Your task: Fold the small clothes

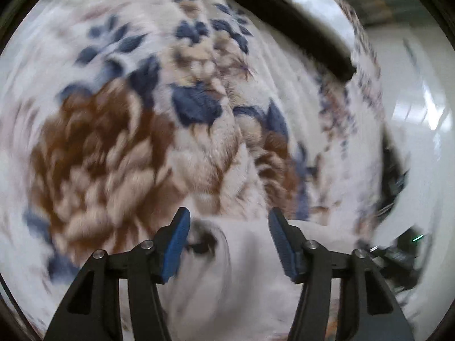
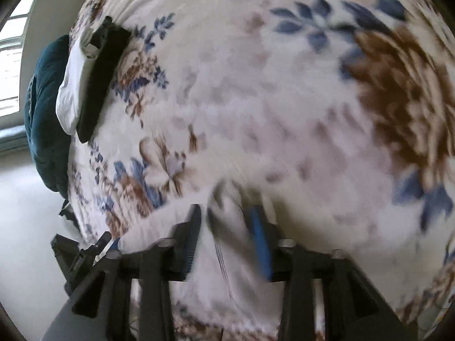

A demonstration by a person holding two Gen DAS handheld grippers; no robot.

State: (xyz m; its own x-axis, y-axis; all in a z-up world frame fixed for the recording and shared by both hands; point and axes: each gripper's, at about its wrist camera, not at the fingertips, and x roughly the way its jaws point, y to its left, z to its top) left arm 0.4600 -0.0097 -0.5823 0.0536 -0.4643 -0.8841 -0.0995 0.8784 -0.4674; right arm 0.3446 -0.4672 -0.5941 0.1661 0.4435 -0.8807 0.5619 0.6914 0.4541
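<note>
A small white garment (image 1: 244, 258) with a dark mark lies on the floral blanket (image 1: 119, 130). My left gripper (image 1: 229, 227) is open, its blue-padded fingers (image 1: 177, 244) standing on either side of the cloth. In the right wrist view the same white garment (image 2: 227, 244) runs up between the fingers of my right gripper (image 2: 227, 218), which stand a little apart around it. Both views are blurred by motion.
A folded black piece (image 1: 287, 28) with white cloth (image 2: 71, 91) beside it lies at the blanket's far edge. A dark teal item (image 2: 45, 130) hangs past the bed edge. The pale floor (image 1: 418, 142) lies beyond. The other gripper (image 1: 398, 255) shows at lower right.
</note>
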